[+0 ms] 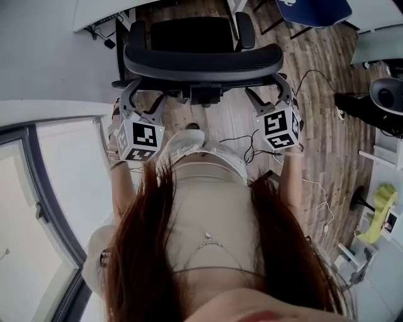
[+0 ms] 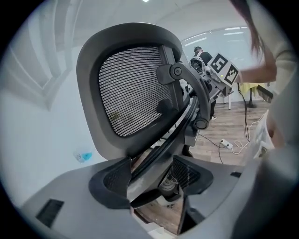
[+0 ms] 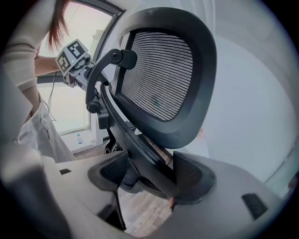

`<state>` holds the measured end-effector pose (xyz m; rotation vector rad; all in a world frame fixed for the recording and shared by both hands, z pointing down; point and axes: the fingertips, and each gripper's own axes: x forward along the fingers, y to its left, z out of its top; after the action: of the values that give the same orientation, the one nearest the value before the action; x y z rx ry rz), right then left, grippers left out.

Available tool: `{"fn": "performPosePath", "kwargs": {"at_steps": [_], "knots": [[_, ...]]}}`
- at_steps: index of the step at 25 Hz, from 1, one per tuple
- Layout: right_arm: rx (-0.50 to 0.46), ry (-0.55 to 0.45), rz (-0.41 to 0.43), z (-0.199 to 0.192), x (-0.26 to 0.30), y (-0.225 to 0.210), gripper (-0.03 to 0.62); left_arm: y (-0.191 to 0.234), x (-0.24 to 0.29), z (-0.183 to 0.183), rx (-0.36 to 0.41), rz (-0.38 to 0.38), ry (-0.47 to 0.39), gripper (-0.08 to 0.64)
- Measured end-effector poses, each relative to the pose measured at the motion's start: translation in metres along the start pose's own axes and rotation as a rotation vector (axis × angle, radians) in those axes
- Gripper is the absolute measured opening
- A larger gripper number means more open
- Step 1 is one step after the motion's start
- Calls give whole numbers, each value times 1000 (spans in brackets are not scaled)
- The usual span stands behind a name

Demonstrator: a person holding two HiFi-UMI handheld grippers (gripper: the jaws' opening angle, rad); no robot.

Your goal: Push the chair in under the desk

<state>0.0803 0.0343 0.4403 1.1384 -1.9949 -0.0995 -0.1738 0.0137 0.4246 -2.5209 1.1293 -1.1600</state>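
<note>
We grip the curved rear rim of the black mesh-backed office chair (image 1: 201, 60) with the left gripper (image 1: 143, 99) and right gripper (image 1: 269, 94), one clamped near each end, with the white desk (image 1: 101, 12) near the chair's seat.

The chair (image 1: 201, 60) stands in front of the person, and the desk (image 1: 97, 11) is behind it, to the left. The left gripper (image 1: 143, 100) is at the left end of the chair's back and the right gripper (image 1: 269, 94) at the right end.
</note>
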Motion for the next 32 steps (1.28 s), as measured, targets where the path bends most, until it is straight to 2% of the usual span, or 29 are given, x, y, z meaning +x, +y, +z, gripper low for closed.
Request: {"fn": "performPosePath", "kwargs": {"at_steps": [4, 9, 16, 25, 32], "knots": [[10, 10, -28, 1, 5, -7, 302, 5, 7, 1, 22, -12, 1, 282], [11, -26, -31, 5, 15, -14, 305, 11, 16, 4, 45, -21, 2, 283], [12, -25, -29, 5, 23, -30, 305, 19, 27, 11, 36, -12, 22, 283], [2, -29, -17, 4, 34, -54, 305, 30, 45, 28, -37, 7, 48, 282], [-18, -56, -16, 2, 42, -58, 305, 27, 53, 25, -69, 26, 39, 284]]}}
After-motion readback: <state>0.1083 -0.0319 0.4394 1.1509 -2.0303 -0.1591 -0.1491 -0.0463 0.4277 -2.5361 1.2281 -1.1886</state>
